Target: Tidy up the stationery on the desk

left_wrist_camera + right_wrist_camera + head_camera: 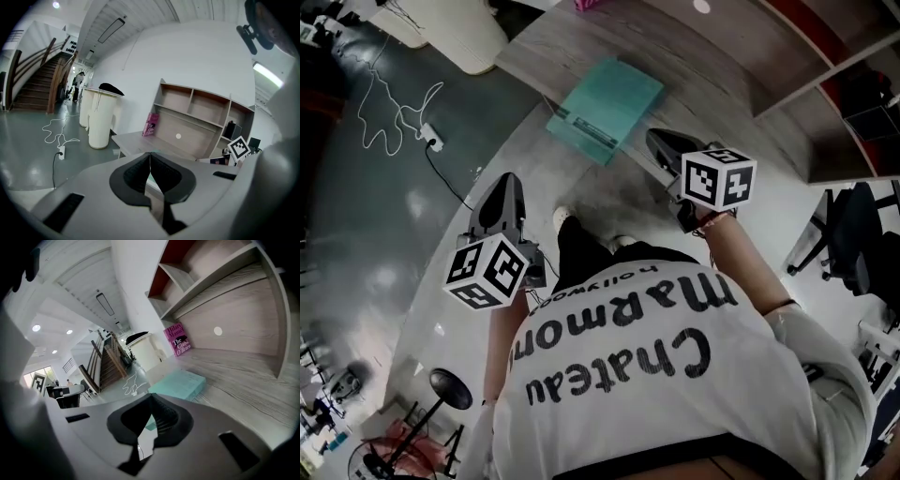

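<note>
A flat teal box point(607, 103) lies near the front edge of the wooden desk point(712, 66); in the right gripper view the teal box point(180, 383) sits just beyond my jaws. A pink book point(177, 339) stands upright against the desk's back panel, and the left gripper view shows the pink book point(151, 124) at the desk's far left. My left gripper point(507, 192) hovers over the floor short of the desk, shut and empty. My right gripper point(662, 143) is close to the teal box's right corner, also shut and empty. Neither touches anything.
A shelf unit point(206, 110) rises over the desk. Tall white bins point(101, 117) stand left of it. On the floor lie a power strip point(433, 142) and a white cable point(389, 117). An office chair point(853, 246) is at the right, a black stand point(450, 389) behind me.
</note>
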The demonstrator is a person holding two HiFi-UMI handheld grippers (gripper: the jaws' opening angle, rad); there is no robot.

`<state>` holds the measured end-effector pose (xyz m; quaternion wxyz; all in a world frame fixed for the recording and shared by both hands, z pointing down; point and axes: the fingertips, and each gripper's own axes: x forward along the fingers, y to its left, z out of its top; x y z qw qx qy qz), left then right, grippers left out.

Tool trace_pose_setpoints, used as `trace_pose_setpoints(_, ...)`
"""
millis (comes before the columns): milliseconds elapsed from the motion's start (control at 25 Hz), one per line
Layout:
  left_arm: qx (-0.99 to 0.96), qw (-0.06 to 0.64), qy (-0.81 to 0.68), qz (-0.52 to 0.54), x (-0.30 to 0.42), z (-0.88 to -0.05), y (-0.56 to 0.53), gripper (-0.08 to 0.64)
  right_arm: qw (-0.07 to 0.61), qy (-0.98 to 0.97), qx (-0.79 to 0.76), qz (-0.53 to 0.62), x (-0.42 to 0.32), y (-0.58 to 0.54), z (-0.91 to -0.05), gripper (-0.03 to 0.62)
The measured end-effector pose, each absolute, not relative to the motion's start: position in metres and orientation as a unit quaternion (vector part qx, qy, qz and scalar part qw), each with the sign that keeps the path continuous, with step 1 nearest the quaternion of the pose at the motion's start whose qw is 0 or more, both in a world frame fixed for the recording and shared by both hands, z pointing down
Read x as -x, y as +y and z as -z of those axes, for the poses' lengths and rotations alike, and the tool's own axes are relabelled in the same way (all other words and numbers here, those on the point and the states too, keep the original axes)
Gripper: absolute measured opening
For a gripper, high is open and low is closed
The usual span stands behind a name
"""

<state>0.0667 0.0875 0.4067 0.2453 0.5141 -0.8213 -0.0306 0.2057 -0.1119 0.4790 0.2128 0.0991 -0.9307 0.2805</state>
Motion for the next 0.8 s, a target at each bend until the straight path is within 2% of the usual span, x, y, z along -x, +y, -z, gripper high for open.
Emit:
trace_pose_setpoints(320,-0.599,0.297,-0.742,-0.047,-0.012,-0.453,0.013,0.017,0.193,-0.9,-0.217,-0.326,-0.203,-0.158,-0.488,0.014)
trace_pose_setpoints(440,-0.638,0.343,-0.686,-0.068,0.004,-0.478,-0.004,0.018,0.188,-0.885,-0.256,-0.339,-0.197,-0.162,-0.49,0.014)
trace_pose_setpoints(480,-0.648,0.364,-0.666,-0.067,0.009,-0.487,-0.008,0.039,0.188,-0.881,-0.266,-0.343,-0.194,-0.163,-0.492,0.014)
trace_pose_setpoints(560,-0.662,0.404,-0.629,-0.062,0.018,-0.504,-0.017,0.188,0.188,-0.874,-0.281,-0.35,-0.185,-0.163,-0.496,0.014)
trace_pose_setpoints(600,-0.668,0.421,-0.611,-0.06,0.022,-0.513,-0.021,0.231,0.19,-0.87,-0.289,-0.352,-0.183,-0.162,-0.498,0.014)
trace_pose_setpoints(800,-0.695,0.501,-0.513,-0.055,0.027,-0.559,-0.04,0.299,0.19,-0.847,-0.339,-0.362,-0.181,-0.158,-0.506,0.014)
